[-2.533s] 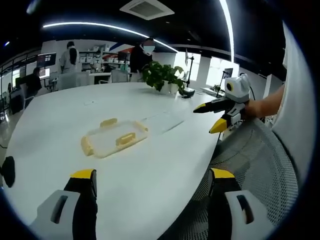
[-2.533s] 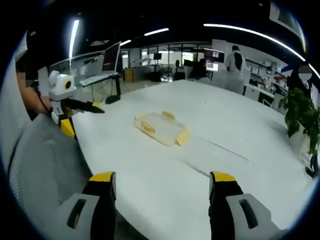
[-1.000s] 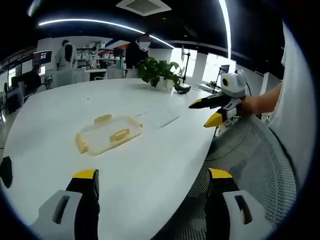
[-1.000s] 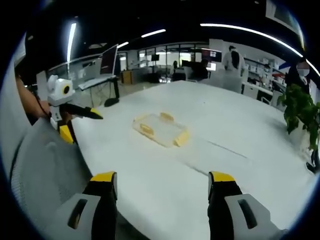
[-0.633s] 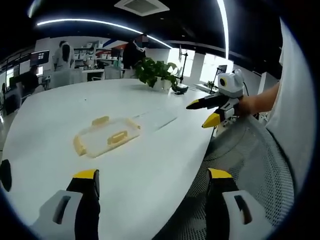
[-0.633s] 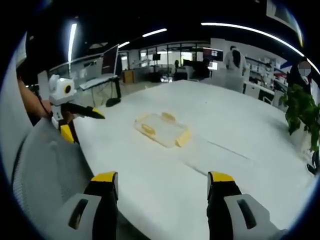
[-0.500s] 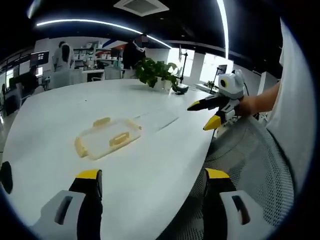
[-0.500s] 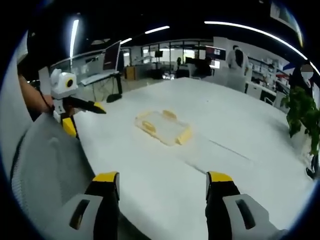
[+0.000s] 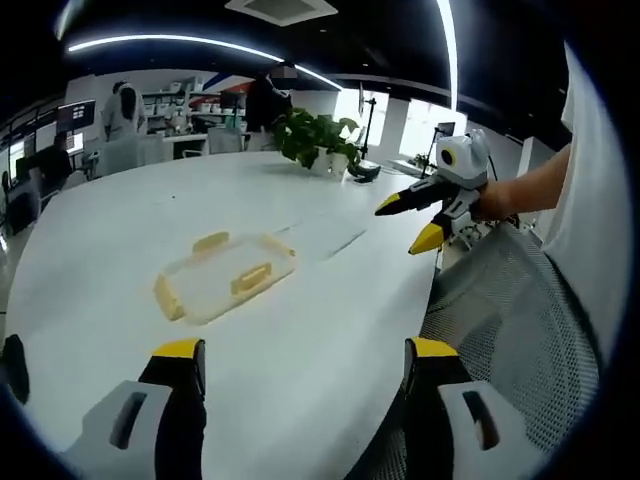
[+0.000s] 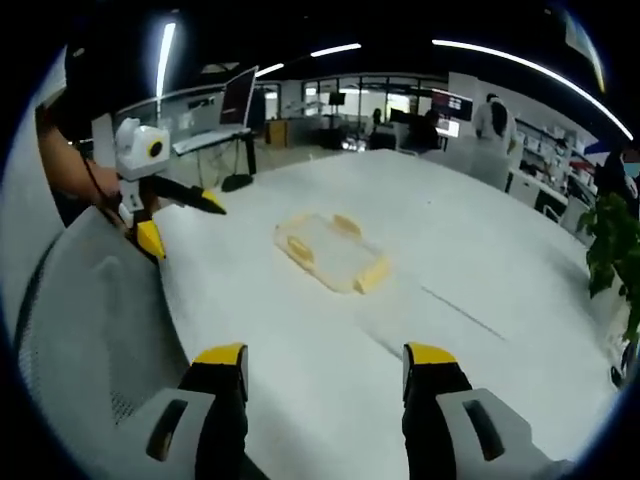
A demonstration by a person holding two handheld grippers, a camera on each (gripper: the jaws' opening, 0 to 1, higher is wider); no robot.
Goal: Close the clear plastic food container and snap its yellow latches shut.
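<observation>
Open-plan office: monitors (image 10: 238, 97), desks, potted plant (image 9: 315, 140), strip lights.

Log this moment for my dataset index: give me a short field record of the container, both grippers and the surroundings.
container: clear plastic food container with yellow latches, lying flat on the white table
container contact: untouched, apart from both grippers
left gripper: jaws open, holding nothing, short of the container
right gripper: jaws open, holding nothing, short of the container
foreground: grey mesh chair at the table edge
background: potted plant at the far side of the table; people standing at desks
</observation>
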